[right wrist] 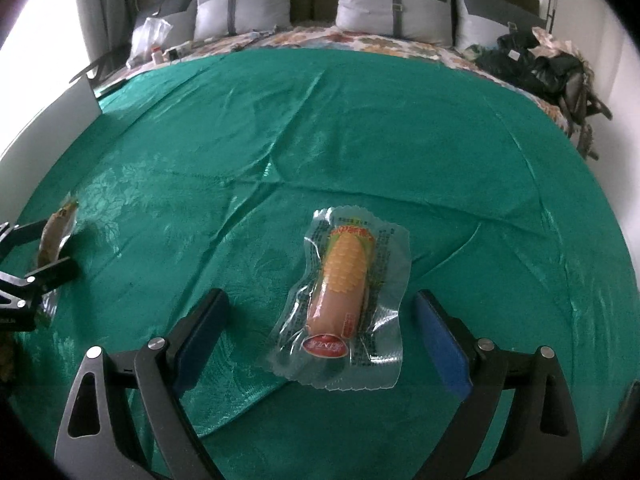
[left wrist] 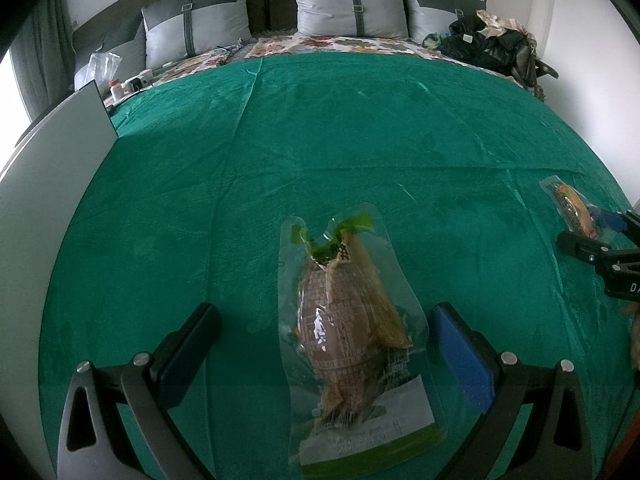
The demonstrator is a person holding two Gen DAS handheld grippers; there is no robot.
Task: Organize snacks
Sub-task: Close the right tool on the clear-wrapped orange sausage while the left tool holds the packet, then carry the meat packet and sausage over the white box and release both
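A clear vacuum pack with a brown snack point(left wrist: 348, 328) lies on the green cloth point(left wrist: 320, 140), between the wide-apart fingers of my left gripper point(left wrist: 324, 320), which is open and does not touch it. A corn-sausage pack point(right wrist: 344, 296) lies between the fingers of my right gripper point(right wrist: 322, 308), also open, with gaps on both sides. In the left wrist view the sausage pack point(left wrist: 572, 208) and the right gripper point(left wrist: 600, 236) show at the far right. In the right wrist view the brown snack point(right wrist: 56, 232) and the left gripper point(right wrist: 36, 248) show at the far left.
The green cloth point(right wrist: 360, 128) covers a bed. A white box wall point(left wrist: 52, 152) stands at the left. Grey pillows point(left wrist: 348, 4) line the headboard; dark clothes point(left wrist: 492, 44) pile at the back right. A plastic bag and small bottles point(left wrist: 116, 84) sit at the back left.
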